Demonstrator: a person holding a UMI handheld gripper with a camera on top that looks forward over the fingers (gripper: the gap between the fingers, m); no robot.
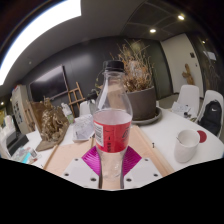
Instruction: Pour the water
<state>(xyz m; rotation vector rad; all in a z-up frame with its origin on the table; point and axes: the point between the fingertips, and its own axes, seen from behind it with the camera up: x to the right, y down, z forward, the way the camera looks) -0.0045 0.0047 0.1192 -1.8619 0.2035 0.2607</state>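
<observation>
Gripper (112, 168) fingers closed against clear plastic bottle (113, 118), pink pads pressing both sides of lower body. Bottle upright, dark cap on, red liquid filling roughly lower half. Bottle appears lifted off wooden table (60, 150), base hidden so not certain. White mug (186, 146) on table to right, well apart. Potted dry plant (140, 90) beyond bottle.
</observation>
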